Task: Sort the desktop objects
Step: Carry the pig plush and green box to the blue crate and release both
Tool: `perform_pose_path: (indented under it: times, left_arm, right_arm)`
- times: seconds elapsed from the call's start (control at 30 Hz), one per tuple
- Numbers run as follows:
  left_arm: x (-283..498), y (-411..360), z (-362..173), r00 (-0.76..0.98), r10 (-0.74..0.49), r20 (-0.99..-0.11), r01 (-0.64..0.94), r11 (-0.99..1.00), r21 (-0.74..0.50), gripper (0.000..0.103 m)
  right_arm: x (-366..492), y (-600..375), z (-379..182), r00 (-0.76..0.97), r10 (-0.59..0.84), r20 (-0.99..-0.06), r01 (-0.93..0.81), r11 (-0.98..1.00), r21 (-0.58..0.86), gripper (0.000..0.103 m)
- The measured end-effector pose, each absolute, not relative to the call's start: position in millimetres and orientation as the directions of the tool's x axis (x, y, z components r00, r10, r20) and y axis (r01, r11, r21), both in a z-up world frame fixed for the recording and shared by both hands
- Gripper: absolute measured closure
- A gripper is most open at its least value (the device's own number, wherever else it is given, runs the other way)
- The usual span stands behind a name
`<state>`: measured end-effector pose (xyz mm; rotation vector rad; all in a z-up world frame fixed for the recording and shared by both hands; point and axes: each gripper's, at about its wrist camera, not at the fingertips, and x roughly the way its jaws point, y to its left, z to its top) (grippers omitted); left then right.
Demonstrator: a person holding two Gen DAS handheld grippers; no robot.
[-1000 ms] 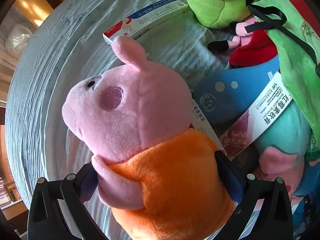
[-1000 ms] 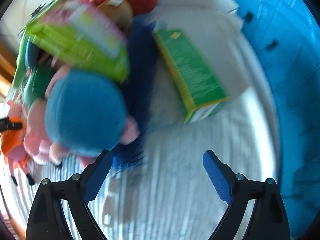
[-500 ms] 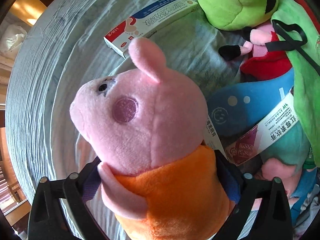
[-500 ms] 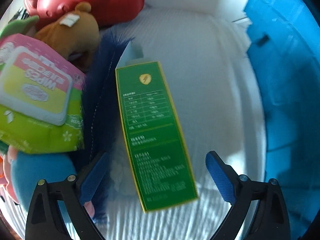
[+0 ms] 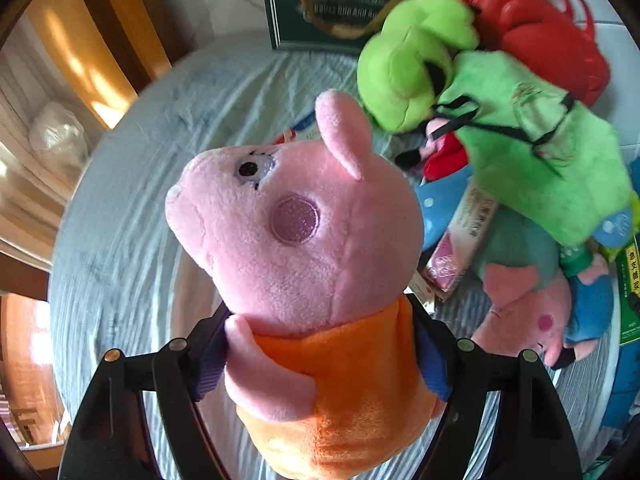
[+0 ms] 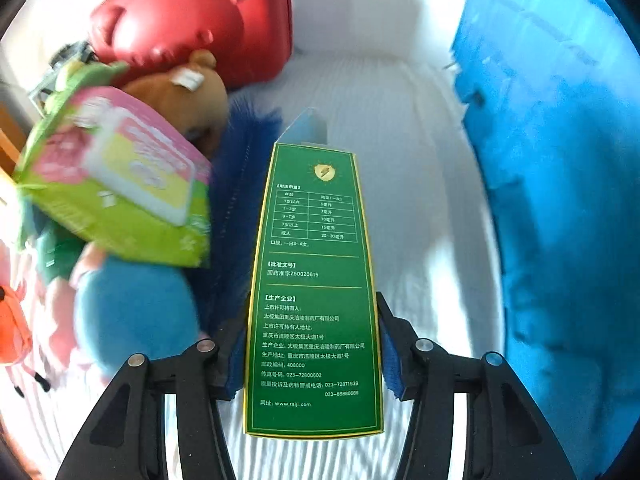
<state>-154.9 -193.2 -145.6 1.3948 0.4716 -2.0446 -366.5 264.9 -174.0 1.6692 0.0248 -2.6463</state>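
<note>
A pink pig plush (image 5: 304, 240) in an orange dress sits upright between the blue pads of my left gripper (image 5: 322, 356). The jaws are closing and press into its orange body, holding it above the striped tablecloth (image 5: 132, 208). In the right wrist view, a long green medicine box (image 6: 316, 272) lies lengthwise between the pads of my right gripper (image 6: 312, 360). Those jaws are closing too, and both pads touch the box's long sides. The box's far flap stands open.
A heap lies right of the pig: a green frog plush (image 5: 540, 152), a red bag (image 5: 540, 32), a second pig plush (image 5: 532, 292) and small boxes. A wipes pack (image 6: 120, 184), a brown plush (image 6: 180, 92) and a blue bin (image 6: 560, 200) flank the green box.
The left gripper has risen with the pig, which now hangs clear of the cloth. The right gripper has swung over the green box and closed its jaws onto its sides.
</note>
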Motion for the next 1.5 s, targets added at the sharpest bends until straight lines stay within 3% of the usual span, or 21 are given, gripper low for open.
perform_pose_path:
  times: [0.23,0.53,0.97,1.13,1.2,1.27,1.5]
  left_arm:
    - [-109.7,-173.8,-94.8,-0.388,-0.423,-0.819,0.647,-0.757,0.084,0.025]
    - [-120.2,-114.3,-49.2,-0.501,-0.542,-0.674,0.612,-0.773,0.166,0.025]
    - [-155.9,54.7,23.9,-0.754,-0.394,-0.526,0.415,-0.906,0.083,0.025]
    - [-178.3,166.1,70.7,-0.856,-0.326,-0.4,0.316,-0.944,0.094,0.025]
    - [-193.1,202.5,80.6,-0.875,-0.289,-0.388,0.275,-0.957,0.093,0.025]
    - [-212.6,245.3,85.0,-0.888,-0.26,-0.38,0.239,-0.966,0.103,0.033]
    - [-249.0,343.7,64.0,-0.87,-0.229,-0.436,0.182,-0.972,0.146,0.034]
  right_arm:
    - [-304.3,234.7,-112.9,-0.576,-0.024,-0.817,0.028,-1.0,0.01,0.051]
    - [-234.4,238.3,-29.0,-0.738,-0.039,-0.674,0.047,-0.999,0.007,0.051]
    - [-148.8,333.8,68.4,-0.877,0.05,-0.478,-0.056,-0.998,-0.002,0.051]
    - [-133.3,405.1,91.2,-0.9,0.109,-0.421,-0.117,-0.993,-0.007,0.051]
    - [-133.5,433.0,92.1,-0.9,0.12,-0.42,-0.13,-0.991,-0.004,0.051]
    - [-135.0,464.2,89.6,-0.896,0.119,-0.428,-0.134,-0.991,0.005,0.051]
    - [-136.2,548.8,65.3,-0.86,0.136,-0.491,-0.163,-0.987,0.012,0.051]
